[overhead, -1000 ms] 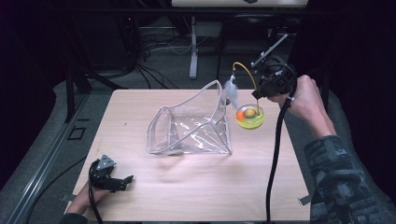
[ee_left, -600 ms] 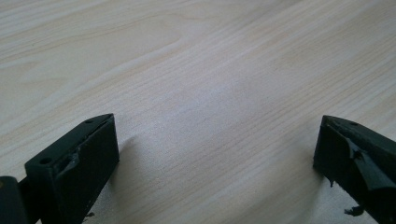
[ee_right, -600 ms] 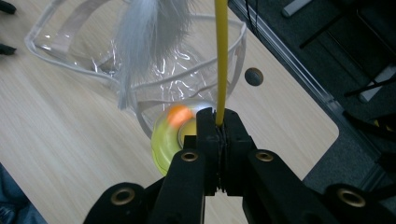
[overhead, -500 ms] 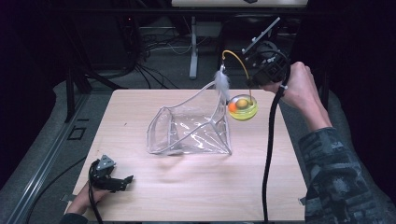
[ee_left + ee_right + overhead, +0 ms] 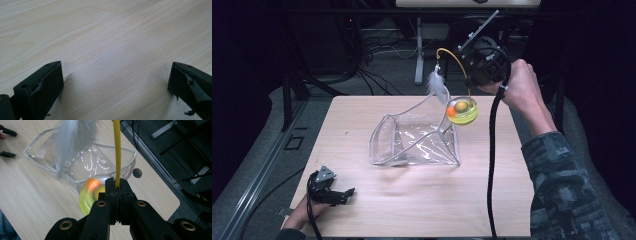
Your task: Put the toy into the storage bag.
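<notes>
Right hand-held gripper point(image 5: 472, 75) raised above table point(image 5: 362, 120)

The clear plastic pouch point(image 5: 414, 142) stands at the middle of the table point(image 5: 362, 210). The cat toy point(image 5: 461, 111) hangs above its right edge. The left gripper point(image 5: 343, 194) rests near the front left corner.

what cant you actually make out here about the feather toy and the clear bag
- Whether the toy's yellow base touches the clear bag: high view, they overlap; right gripper view, the base is motion-blurred.
- What the orange piece in the base is: blurred and too small.
- How the feather joins the yellow stem: cut off by the top edge of the right gripper view.
- The base's underside: hidden behind the right gripper, shut on the stem.
</notes>
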`<state>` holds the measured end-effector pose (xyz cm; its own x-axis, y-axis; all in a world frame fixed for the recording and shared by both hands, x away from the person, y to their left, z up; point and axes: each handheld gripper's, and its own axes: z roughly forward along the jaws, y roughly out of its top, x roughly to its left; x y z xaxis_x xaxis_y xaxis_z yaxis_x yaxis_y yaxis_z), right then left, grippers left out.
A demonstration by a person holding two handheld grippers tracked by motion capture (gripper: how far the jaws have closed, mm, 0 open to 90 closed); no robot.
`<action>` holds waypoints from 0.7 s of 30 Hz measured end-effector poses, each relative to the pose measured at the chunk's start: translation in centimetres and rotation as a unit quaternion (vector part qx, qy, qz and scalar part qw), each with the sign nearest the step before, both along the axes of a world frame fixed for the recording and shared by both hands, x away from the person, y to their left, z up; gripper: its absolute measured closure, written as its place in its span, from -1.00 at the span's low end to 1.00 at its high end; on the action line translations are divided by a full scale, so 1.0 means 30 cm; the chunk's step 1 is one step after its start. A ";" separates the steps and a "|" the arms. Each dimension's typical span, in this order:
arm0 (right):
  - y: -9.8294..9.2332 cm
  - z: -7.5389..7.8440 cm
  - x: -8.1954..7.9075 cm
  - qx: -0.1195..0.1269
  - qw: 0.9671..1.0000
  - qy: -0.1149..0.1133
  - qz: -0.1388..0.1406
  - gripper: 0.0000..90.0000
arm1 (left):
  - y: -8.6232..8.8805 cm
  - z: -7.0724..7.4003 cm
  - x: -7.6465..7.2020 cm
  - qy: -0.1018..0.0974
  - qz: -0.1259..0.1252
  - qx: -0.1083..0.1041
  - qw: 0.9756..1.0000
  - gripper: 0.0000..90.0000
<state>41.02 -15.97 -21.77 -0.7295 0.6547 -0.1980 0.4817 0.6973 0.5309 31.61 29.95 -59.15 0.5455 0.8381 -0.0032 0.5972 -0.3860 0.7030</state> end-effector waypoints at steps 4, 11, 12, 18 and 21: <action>0.020 0.004 0.003 0.002 1.000 -0.005 0.002 0.96 | 0.000 0.000 0.000 0.000 0.000 0.000 1.000 -1.00; 0.049 0.005 0.009 0.001 1.000 -0.011 0.006 0.96 | 0.000 0.000 0.000 0.000 0.000 0.000 1.000 -1.00; 0.063 0.004 0.011 0.003 1.000 -0.012 0.008 0.96 | 0.000 0.000 0.000 0.000 0.000 0.000 1.000 -1.00; 0.098 -0.004 0.020 0.001 1.000 -0.011 0.014 0.96 | 0.000 0.000 0.000 0.000 -0.001 0.000 1.000 -1.00; 0.118 -0.006 0.025 -0.001 1.000 -0.014 0.020 0.96 | 0.000 0.000 0.001 0.000 -0.002 0.000 1.000 -1.00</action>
